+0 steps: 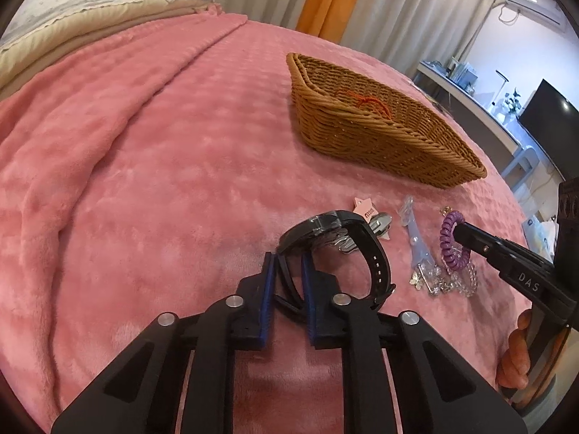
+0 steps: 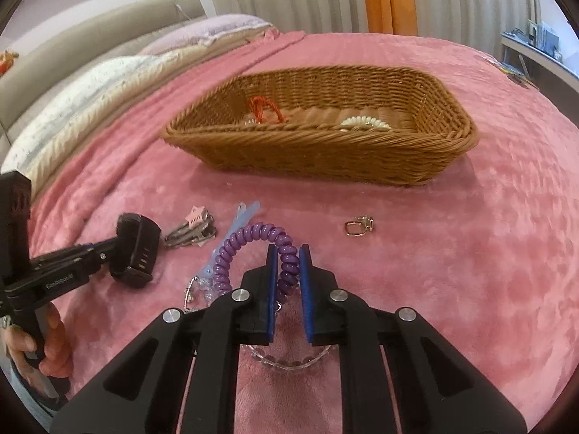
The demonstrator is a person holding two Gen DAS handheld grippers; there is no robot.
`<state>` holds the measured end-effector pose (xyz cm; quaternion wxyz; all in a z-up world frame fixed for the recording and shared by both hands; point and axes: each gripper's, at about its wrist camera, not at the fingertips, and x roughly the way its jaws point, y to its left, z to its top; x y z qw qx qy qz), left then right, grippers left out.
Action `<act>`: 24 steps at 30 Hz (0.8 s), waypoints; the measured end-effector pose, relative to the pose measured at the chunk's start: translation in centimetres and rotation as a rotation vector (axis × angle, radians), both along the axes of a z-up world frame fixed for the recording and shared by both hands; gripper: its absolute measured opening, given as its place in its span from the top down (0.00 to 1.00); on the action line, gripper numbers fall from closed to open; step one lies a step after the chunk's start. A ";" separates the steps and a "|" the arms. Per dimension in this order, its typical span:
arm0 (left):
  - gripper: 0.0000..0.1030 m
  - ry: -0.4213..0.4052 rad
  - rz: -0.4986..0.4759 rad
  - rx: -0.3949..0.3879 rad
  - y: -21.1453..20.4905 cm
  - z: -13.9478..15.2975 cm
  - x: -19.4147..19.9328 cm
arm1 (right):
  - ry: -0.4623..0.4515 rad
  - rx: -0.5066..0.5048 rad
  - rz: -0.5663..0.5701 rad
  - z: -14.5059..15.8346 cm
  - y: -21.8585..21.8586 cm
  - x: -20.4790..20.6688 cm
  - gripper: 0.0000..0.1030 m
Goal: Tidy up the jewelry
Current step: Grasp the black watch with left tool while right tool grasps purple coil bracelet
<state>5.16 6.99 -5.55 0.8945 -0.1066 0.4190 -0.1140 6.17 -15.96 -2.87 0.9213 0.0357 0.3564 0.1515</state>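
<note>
**Two Grips Set, Basket Ahead**

Black watch (image 1: pixel 347 249) pinched by its strap in the left hand-held gripper (image 1: pixel 289 264), case tipped up just off the pink bed (image 1: pixel 144 181). Purple coil hair tie (image 2: pixel 260 249) clamped in the right hand-held gripper (image 2: pixel 288 256), loop arching leftward over a bead bracelet (image 2: pixel 289 361). Still on the blanket between the two: star clips (image 2: pixel 195 224) and a pale blue clip (image 2: pixel 231 238). Wicker basket (image 2: pixel 325 166) straight beyond, long axis running left to right; likely nearer the right hand. Probably next: carry forward and drop in.
</note>
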 end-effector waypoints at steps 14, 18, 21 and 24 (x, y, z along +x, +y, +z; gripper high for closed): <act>0.99 -0.149 -0.022 -0.053 -0.4 2.9 -2.2 | -0.129 0.116 0.017 2.1 -1.8 -2.0 0.91; 1.00 -0.157 -0.028 -0.044 -0.7 3.5 -2.1 | -0.134 0.136 0.016 2.3 -2.2 -2.1 0.91; 1.00 -0.101 -0.022 -0.037 -0.2 2.6 -1.7 | -0.125 0.142 0.020 2.1 -2.3 -1.9 0.91; 0.98 -0.048 -0.023 -0.075 0.7 1.8 -1.5 | -0.125 0.145 0.024 2.1 -2.4 -2.0 0.91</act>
